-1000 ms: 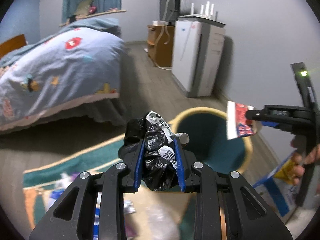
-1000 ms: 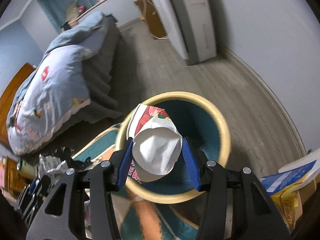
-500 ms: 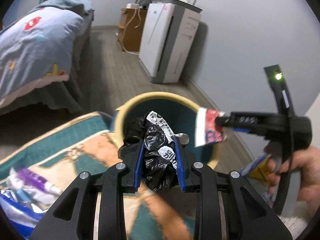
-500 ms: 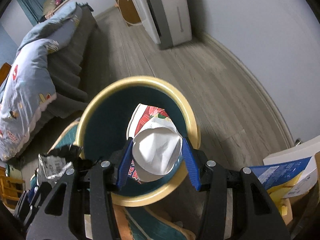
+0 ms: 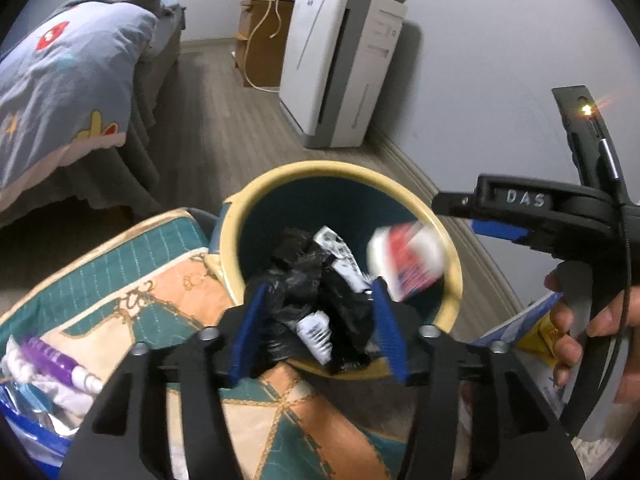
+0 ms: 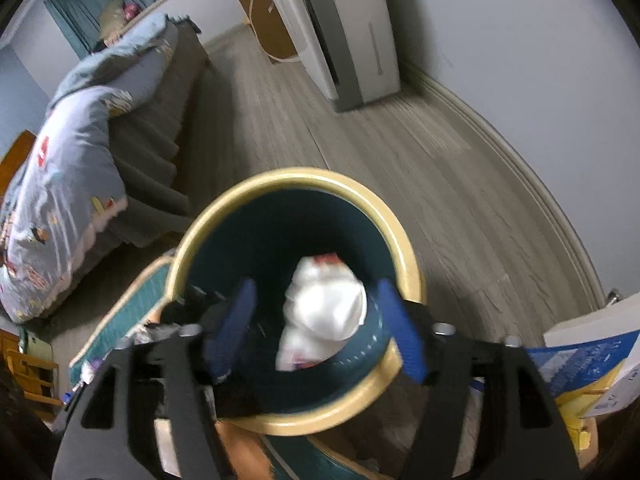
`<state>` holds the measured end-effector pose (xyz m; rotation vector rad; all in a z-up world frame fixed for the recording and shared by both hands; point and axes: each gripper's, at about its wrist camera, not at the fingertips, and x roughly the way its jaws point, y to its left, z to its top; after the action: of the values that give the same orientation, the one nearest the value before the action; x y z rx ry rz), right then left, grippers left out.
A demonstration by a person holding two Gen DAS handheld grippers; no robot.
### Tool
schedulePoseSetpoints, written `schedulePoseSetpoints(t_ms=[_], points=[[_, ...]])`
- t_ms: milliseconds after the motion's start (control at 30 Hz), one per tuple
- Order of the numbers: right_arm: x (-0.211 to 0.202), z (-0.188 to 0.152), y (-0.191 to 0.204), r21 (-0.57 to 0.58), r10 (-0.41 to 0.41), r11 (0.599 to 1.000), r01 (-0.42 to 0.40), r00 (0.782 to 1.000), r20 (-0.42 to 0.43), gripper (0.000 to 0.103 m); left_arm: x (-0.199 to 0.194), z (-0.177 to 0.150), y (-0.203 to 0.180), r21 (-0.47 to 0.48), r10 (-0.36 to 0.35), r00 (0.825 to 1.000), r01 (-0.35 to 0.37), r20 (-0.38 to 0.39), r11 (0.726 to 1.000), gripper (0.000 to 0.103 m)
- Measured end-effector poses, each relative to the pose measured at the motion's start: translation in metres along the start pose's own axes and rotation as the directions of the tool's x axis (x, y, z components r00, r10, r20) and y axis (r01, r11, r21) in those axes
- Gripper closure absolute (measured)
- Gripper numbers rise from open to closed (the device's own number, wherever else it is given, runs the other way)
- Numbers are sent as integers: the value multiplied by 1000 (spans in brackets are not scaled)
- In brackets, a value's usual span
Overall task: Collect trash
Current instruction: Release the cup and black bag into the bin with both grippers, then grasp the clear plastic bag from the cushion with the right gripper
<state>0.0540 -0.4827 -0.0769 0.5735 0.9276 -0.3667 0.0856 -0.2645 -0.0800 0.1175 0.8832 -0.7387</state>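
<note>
A round bin with a yellow rim (image 5: pixel 320 168) and a teal inside stands on the floor under both grippers. My left gripper (image 5: pixel 318 312) hangs over its near edge with its jaws opening. The crumpled black wrapper (image 5: pixel 312 292) sits loose between the blue pads. My right gripper (image 6: pixel 316 320) is above the bin (image 6: pixel 312 174), its jaws opening too. The white and red wrapper (image 6: pixel 324 312) is blurred and falls free between its pads. The left wrist view shows the right gripper (image 5: pixel 460 216) from the side, with the same wrapper (image 5: pixel 404 260) dropping into the bin.
A patterned teal and orange rug (image 5: pixel 132 280) lies left of the bin. A bed (image 5: pixel 68 80) stands further left, and a white appliance (image 5: pixel 344 64) and a wooden cabinet (image 5: pixel 260 40) by the wall. A blue and yellow box (image 6: pixel 592 360) lies right. More litter with a purple tube (image 5: pixel 52 360) lies lower left.
Both grippers sank closer over the bin. Both sets of jaws spread. The white and red wrapper left the right gripper and is falling. The black wrapper has loosened between the left pads.
</note>
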Motion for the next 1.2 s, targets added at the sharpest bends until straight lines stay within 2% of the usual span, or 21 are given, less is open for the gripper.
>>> schedulePoseSetpoints(t_ms=[33, 100, 200, 267, 467, 733, 1200], points=[[-2, 1, 0, 0, 8, 1000, -8, 1000, 8, 28, 0, 1, 1, 0, 2, 1000, -2, 4, 1000, 40], [-5, 2, 2, 1, 17, 1000, -17, 1000, 25, 13, -2, 2, 4, -4, 9, 1000, -9, 9, 1000, 29], [-8, 4, 3, 6, 11, 1000, -12, 999, 33, 6, -7, 3, 6, -6, 25, 999, -24, 25, 1000, 17], [-10, 5, 4, 14, 7, 1000, -8, 999, 39, 6, -10, 4, 6, -7, 45, 999, -45, 31, 999, 11], [-23, 6, 14, 2, 4, 1000, -4, 999, 42, 6, -27, 4, 13, -27, 70, 996, -69, 47, 997, 10], [-49, 0, 37, -71, 23, 997, -17, 997, 78, 6, -62, -5, 26, -44, 120, 990, -117, 78, 992, 9], [-66, -47, 91, -207, 43, 978, -31, 998, 56, 6, -131, -45, 57, -55, 238, 965, -234, 105, 971, 8]])
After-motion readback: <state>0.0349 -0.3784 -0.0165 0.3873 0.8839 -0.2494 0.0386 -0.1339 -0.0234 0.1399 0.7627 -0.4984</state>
